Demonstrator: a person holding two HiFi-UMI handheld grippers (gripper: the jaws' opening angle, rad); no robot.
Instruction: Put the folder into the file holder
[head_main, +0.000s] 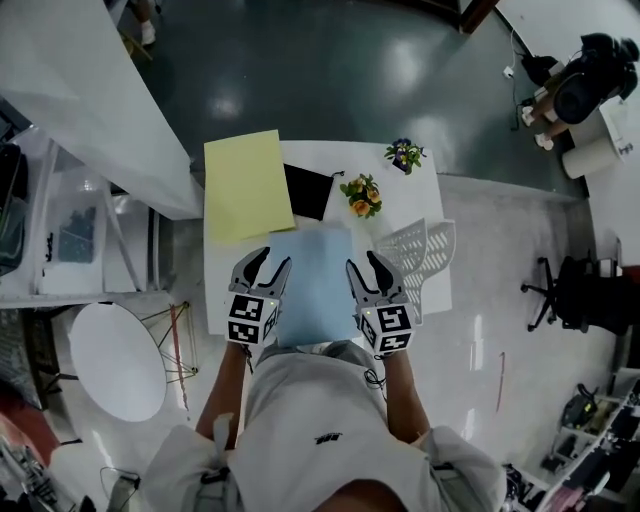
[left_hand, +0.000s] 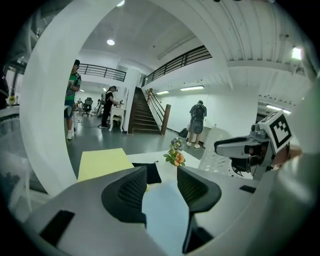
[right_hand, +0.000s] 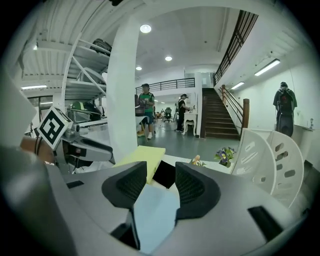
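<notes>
A blue folder lies flat on the near part of the white desk, its near edge at the desk's near edge, just in front of the person. The left hand-held gripper is at the folder's left edge and the right hand-held gripper is at its right edge. Both point away from the person and tilt downward.

In the left gripper view the two jaws stand a little apart. The blue sheet shows through the gap and below it, and neither pad presses on it. The right gripper view shows the same: the jaws are slightly parted, somewhat narrower than the left pair, with the blue sheet visible through the gap and nothing clamped.

The white file holder stands on the right side of the desk, just right of the right hand-held gripper and apart from the blue folder; its slotted dividers are open. A yellow folder lies at the far left of the desk, partly overhanging the left and far edges. A black pouch lies just right of it, beyond the blue folder. A bunch of orange flowers sits right of the pouch, and a bunch of purple flowers sits near the far right corner.
</notes>
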